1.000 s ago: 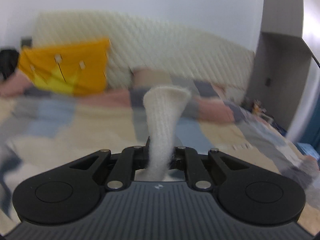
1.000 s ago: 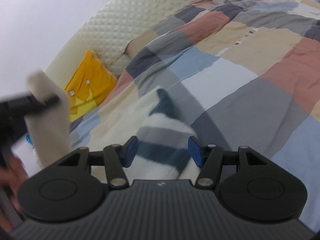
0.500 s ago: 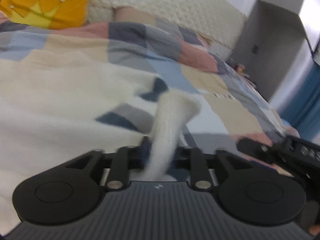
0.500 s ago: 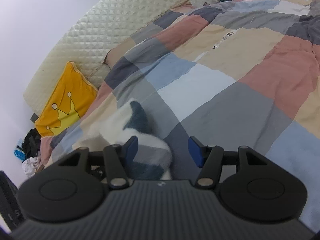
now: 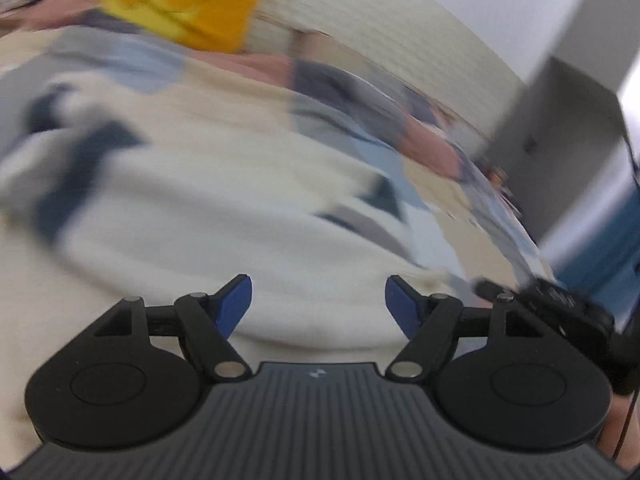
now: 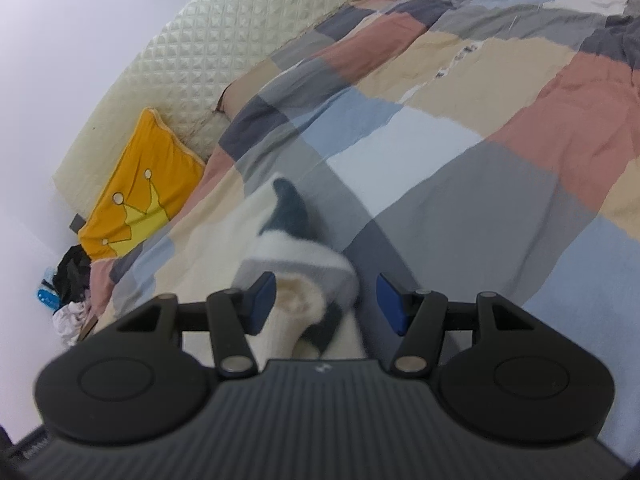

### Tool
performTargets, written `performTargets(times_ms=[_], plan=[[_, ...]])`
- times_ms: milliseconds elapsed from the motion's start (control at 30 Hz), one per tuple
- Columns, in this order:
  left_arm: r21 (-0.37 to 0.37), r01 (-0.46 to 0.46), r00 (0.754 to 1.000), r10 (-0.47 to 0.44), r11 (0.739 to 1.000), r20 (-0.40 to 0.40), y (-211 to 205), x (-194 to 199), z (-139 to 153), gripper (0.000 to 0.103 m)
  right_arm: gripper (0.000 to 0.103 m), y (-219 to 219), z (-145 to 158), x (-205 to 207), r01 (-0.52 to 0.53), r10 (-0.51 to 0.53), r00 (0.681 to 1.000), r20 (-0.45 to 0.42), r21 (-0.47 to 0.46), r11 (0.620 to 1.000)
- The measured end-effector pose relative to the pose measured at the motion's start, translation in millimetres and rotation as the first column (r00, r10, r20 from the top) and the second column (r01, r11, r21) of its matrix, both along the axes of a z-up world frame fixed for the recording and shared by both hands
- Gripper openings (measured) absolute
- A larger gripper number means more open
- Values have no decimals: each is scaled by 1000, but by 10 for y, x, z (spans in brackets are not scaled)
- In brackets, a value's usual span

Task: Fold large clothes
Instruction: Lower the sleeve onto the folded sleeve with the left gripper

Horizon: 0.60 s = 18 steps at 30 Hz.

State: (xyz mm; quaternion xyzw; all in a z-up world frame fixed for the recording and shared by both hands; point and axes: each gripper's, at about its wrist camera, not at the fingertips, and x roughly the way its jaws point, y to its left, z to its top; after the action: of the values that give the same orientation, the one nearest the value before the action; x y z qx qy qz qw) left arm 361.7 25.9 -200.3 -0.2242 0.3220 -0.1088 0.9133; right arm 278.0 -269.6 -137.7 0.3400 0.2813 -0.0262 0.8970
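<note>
Your left hand-held gripper stands wide, its jaws having just been opening, with nothing pinched between the blue pads; the cream sweater lies spread on the bed directly beneath it. Your right hand-held gripper stands part open over a cream sleeve end that sits between the jaws against the left pad, clear of the right one, so I judge it not gripped. The sweater, with its grey and navy stripes, rests on the patchwork duvet. Judgement: one sleeve appears laid over the body; the far striped sleeve and the body folds appear outstanding, though blur in the left view limits certainty. Further off: a yellow crown cushion against the quilted headboard, and loose clothing beside the bed. Nothing obstructs the sweater; the duvet's soft, uneven surface may spoil flat creases.
</note>
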Motion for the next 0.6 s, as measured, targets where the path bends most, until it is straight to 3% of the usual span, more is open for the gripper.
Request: performTargets(times_ms=[100,167,233,400,500,600], plan=[[-43,-110,994,110,993,-15,449,-73,-76,78,59,75,-80,19,-38,38,999,-10,55,998],[-90,-163,987,162,982,-21,723,-103,-176,78,70,130,-108,39,-52,54,998,-17,78,996],[-141,-210,978,207,968,-34,967,-111,-296,78,72,189,-143,45,-67,69,998,-13,111,992],[-325,-335,942,318,885,-106,1491,-47,-640,78,71,264,-254,127,-62,65,998,-8,176,982],[-416,-386,922,356,824,-150,1724,16,-845,77,58,332,-299,199,-37,37,999,2,119,992],[-495,-417,906,394,762,-157,1890,62,-1019,76,45,365,-362,270,-51,48,999,22,165,985]])
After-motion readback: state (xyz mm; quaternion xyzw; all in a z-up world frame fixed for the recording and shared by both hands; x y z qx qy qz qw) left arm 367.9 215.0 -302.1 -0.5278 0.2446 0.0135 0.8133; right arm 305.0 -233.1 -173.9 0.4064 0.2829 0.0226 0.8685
